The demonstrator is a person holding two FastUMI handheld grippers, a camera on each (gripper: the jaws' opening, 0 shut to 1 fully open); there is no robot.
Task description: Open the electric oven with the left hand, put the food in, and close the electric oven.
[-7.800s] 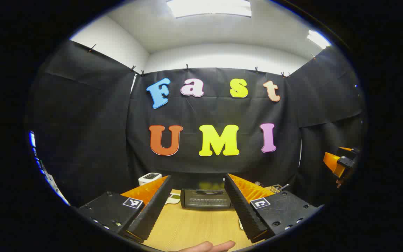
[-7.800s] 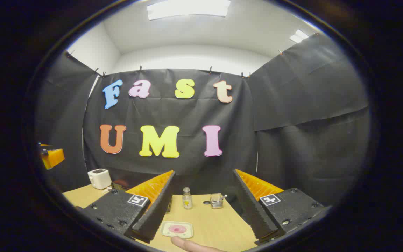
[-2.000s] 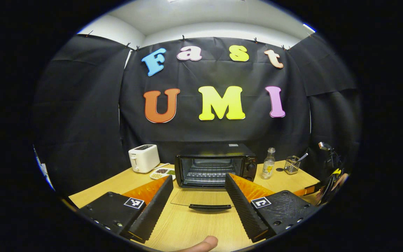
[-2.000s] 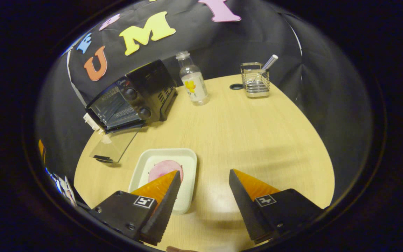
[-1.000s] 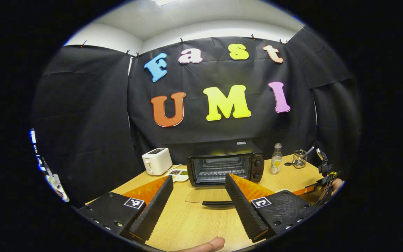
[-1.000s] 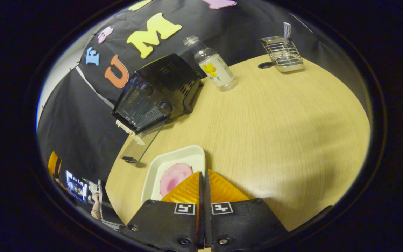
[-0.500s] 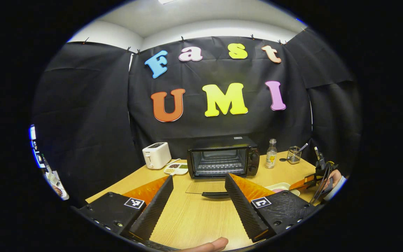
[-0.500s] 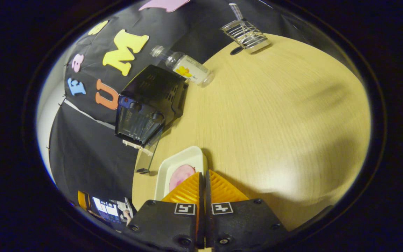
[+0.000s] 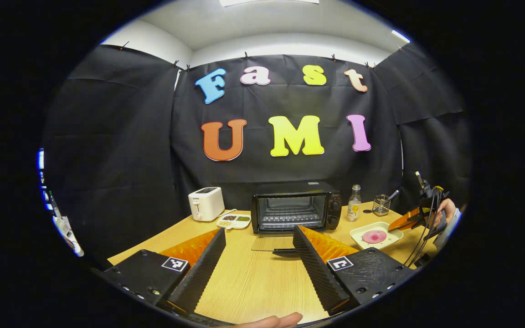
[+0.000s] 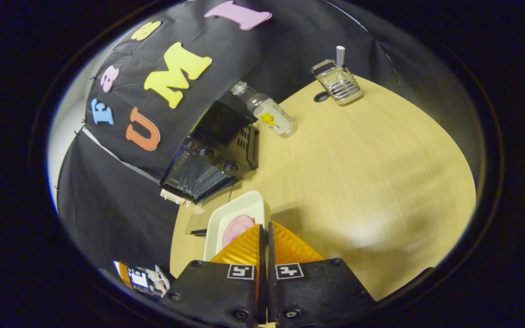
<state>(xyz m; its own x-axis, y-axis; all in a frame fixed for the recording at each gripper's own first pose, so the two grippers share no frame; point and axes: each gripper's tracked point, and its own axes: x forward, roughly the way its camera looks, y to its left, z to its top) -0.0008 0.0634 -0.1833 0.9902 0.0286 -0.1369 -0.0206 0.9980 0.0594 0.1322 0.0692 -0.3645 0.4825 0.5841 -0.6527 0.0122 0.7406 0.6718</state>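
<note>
Ahead of my left gripper (image 9: 258, 255), jaws spread wide and holding nothing, the black electric oven (image 9: 296, 206) stands on the pale wooden table (image 9: 253, 287), its glass door (image 9: 275, 244) folded down flat. Right of it sits the white square tray (image 9: 376, 235) with a pink food slice (image 9: 374, 236).

Right gripper view: my right gripper (image 10: 264, 230) is pinched on the tray's (image 10: 237, 214) near rim, the oven (image 10: 212, 152) just beyond.

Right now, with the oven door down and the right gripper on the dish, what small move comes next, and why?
Probably carry the white dish toward the oven: its door lies open, and the right gripper is shut on the dish's rim.
</note>
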